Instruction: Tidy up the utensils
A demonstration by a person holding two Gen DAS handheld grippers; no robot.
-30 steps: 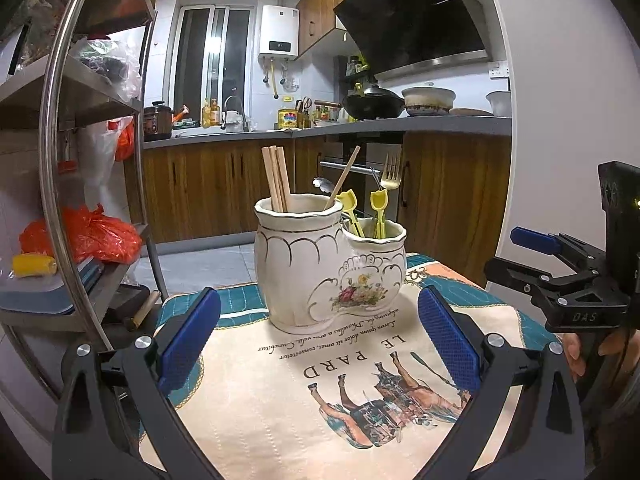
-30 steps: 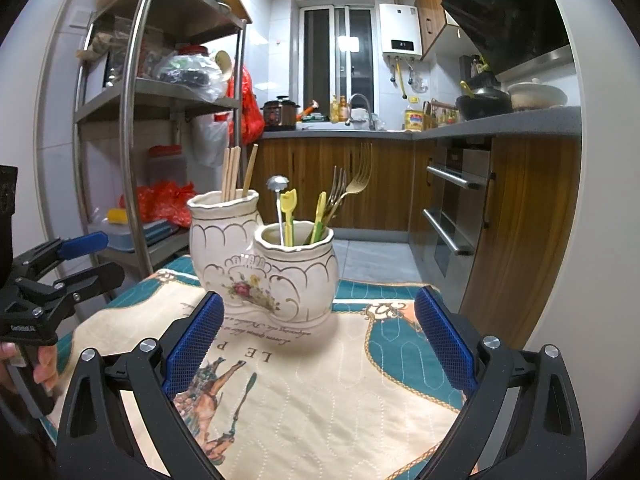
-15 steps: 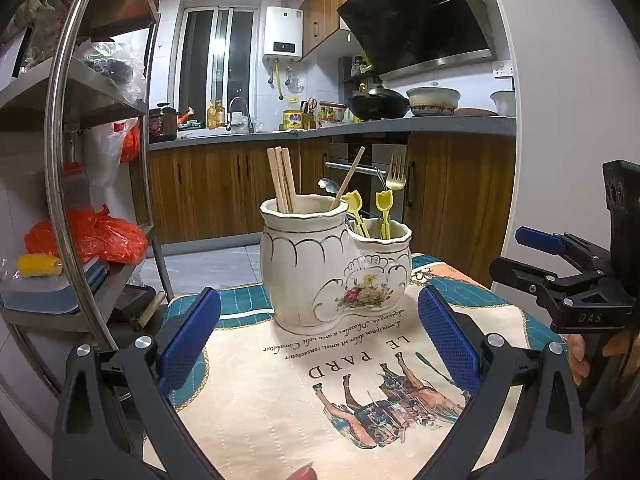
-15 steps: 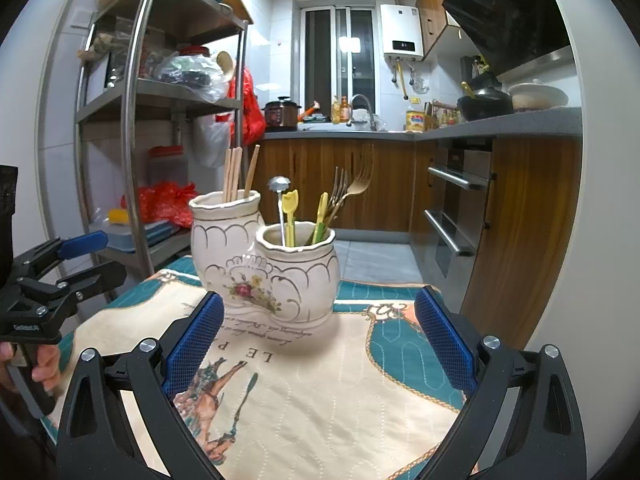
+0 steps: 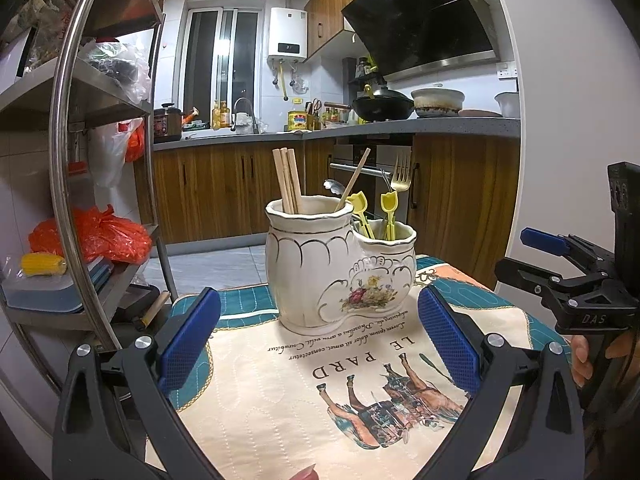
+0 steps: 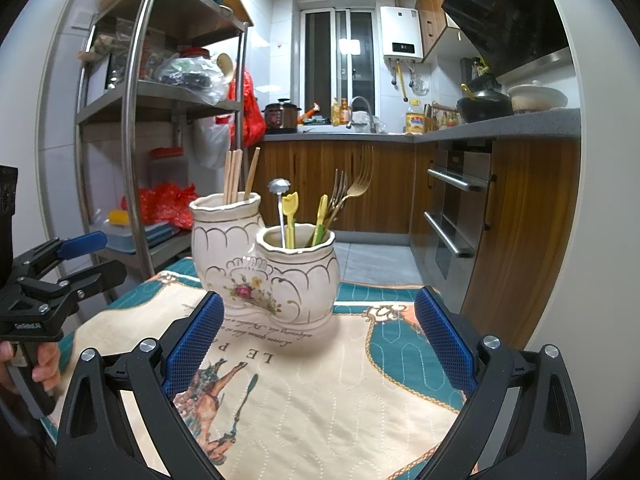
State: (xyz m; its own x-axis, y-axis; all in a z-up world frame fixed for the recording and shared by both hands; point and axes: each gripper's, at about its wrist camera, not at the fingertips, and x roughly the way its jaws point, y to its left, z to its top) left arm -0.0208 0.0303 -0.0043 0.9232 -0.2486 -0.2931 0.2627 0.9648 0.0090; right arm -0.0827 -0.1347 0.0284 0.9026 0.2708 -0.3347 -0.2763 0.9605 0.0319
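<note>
Kitchen surface [image 5: 280, 400] carries the twin-pot holder [image 5: 336, 268]: chopsticks [image 5: 287, 182] at 10 o'clock, forks [image 6: 348, 196] at 2. Your left tool [image 5: 320, 344] and right tool [image 6: 320, 340] gape empty, sorting apparently done.

surface: table under printed cloth [image 5: 280, 392] | on cloth: ceramic double holder [image 5: 320, 276], upright

One double ceramic holder [image 5: 340, 272] with two compartments stands ahead of both hand-held grippers, between their lines of sight. Its taller compartment holds four wooden chopsticks [image 5: 287, 184], three bunched and one leaning apart. The lower compartment holds two yellow plastic utensils [image 6: 289, 216], one small metal ladle [image 6: 279, 188] and at least two gold forks [image 6: 352, 190]; their exact number cannot be told. One printed mat [image 6: 320, 392] lies beneath.
</note>
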